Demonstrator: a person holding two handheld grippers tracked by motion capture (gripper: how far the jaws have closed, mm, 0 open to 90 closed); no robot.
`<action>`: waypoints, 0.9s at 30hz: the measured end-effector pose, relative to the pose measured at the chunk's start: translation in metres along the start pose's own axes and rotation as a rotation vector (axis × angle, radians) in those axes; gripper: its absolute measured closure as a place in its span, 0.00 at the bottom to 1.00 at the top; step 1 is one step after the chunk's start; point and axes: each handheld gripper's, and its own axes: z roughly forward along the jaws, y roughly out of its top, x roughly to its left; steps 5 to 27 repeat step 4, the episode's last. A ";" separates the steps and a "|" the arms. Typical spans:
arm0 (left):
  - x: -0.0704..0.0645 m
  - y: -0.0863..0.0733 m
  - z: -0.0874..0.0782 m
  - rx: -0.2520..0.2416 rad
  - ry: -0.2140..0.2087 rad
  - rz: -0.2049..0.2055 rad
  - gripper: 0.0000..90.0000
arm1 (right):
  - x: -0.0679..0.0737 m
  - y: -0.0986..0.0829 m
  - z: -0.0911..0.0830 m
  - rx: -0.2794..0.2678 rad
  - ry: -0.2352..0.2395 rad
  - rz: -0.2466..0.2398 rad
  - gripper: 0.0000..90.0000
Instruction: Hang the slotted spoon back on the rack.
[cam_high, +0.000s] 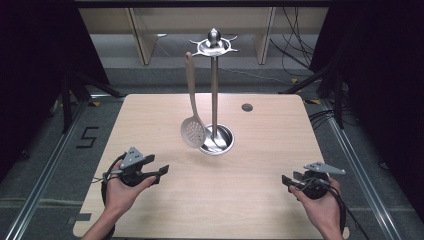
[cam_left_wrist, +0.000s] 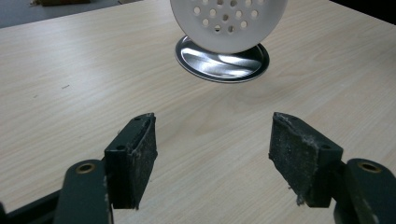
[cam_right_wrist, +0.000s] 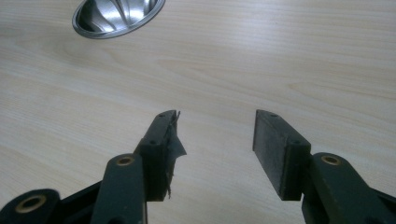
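A: On the table (cam_high: 260, 200), near-left corner, left claw (cam_high: 161, 173) held in a hand (cam_high: 120, 192), jaws spread wide, nothing between them. Left gripper view confirms: both pads apart over bare wood.

B: Right claw?

A: Near-right side, right claw (cam_high: 286, 181), also in a hand (cam_high: 322, 205), jaws parted and empty. Right gripper view shows a clear gap between the pads, with a bit of torn lining on the left pad.

B: Where's the skimmer?

A: Skimmer (cam_high: 192, 131) hangs by its handle from the top ring of the metal stand (cam_high: 214, 75), mid-table, slightly toward the far side. Round holed head sits low, just left of the stand's round base (cam_high: 220, 142), overlapping its rim from the high view. Can't tell if head touches the base.

B: Distance from claws?

A: Both well apart from it. Left claw points toward it; in the left gripper view the holed head (cam_left_wrist: 229, 21) sits ahead, in front of the shiny base (cam_left_wrist: 224, 63). In the right gripper view the base (cam_right_wrist: 116, 16) shows far left.

B: Anything else?

A: Small dark round plug (cam_high: 247, 107) in the table, far right of the stand.
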 end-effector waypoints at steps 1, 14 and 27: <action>0.000 -0.001 0.002 0.006 -0.010 -0.003 0.35 | -0.001 0.000 0.001 -0.009 0.003 -0.013 0.56; 0.001 -0.004 0.005 0.035 -0.019 0.005 0.35 | 0.000 0.000 0.001 0.004 0.007 0.008 0.56; 0.001 -0.004 0.005 0.035 -0.019 0.005 0.35 | 0.000 0.000 0.001 0.004 0.007 0.008 0.56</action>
